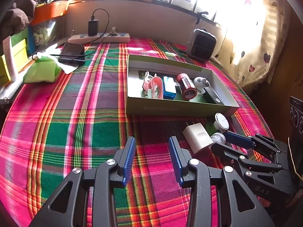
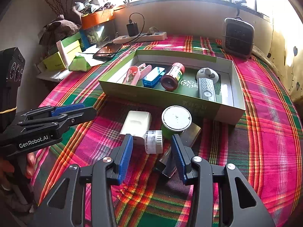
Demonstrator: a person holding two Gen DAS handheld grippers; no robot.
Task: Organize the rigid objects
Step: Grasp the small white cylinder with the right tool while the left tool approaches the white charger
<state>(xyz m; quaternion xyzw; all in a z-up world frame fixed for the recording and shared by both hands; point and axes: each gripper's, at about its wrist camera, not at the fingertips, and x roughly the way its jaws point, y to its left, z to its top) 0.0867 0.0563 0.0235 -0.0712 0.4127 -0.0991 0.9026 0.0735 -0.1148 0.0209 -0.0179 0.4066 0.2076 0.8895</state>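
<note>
Plaid-clothed table carries a green box, charger (white), phone

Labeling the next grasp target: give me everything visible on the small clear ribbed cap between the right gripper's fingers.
The small clear cap is a short translucent cylinder, seemingly plastic, with a ribbed band and a frosted end. It lies on its side on the plaid cloth, against the white charger, just in front of the green jar. The right gripper is open, its blue pads flanking the cap without touching it.

Bare plaid cloth lies left of the box; adapter and jar crowd its front.
</note>
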